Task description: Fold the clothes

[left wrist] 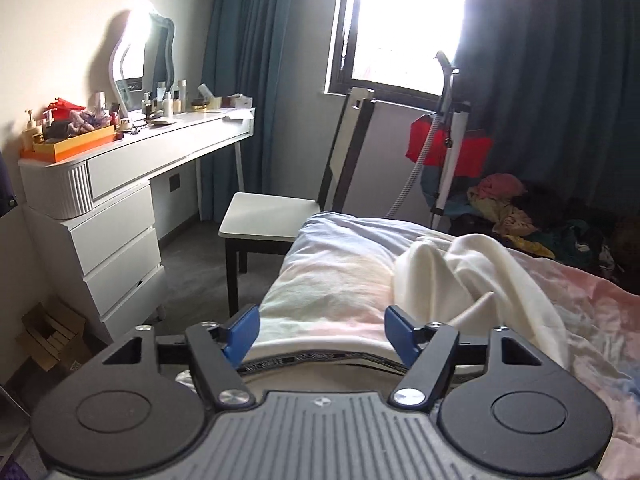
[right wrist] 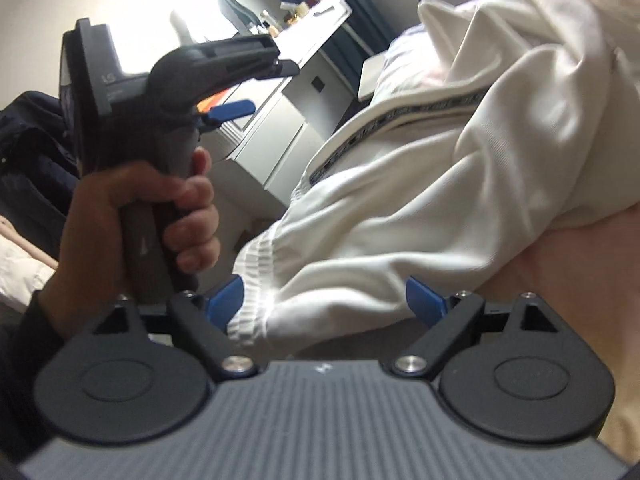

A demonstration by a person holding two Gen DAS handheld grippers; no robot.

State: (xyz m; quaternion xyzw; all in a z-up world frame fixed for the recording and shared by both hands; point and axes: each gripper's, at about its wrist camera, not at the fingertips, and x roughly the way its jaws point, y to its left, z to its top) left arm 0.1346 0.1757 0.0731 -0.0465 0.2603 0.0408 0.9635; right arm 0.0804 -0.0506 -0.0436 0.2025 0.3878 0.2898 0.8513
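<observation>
A white garment (left wrist: 460,276) with a black lettered trim band (right wrist: 392,120) lies crumpled on the bed (left wrist: 332,280). My left gripper (left wrist: 322,334) is open, its blue fingertips (left wrist: 242,330) spread just above the trim edge of the garment. My right gripper (right wrist: 326,306) is open, with the garment's ribbed hem (right wrist: 256,280) lying between its blue fingers. In the right wrist view the left gripper (right wrist: 230,110) shows at upper left, held by a hand (right wrist: 132,216), above the garment's edge.
A white dressing table (left wrist: 132,168) with bottles and a mirror stands at the left. A white stool (left wrist: 264,216) sits by the bed corner. A pile of clothes (left wrist: 520,208) and a stand lie at the right under the window. Cardboard boxes (left wrist: 52,336) sit on the floor.
</observation>
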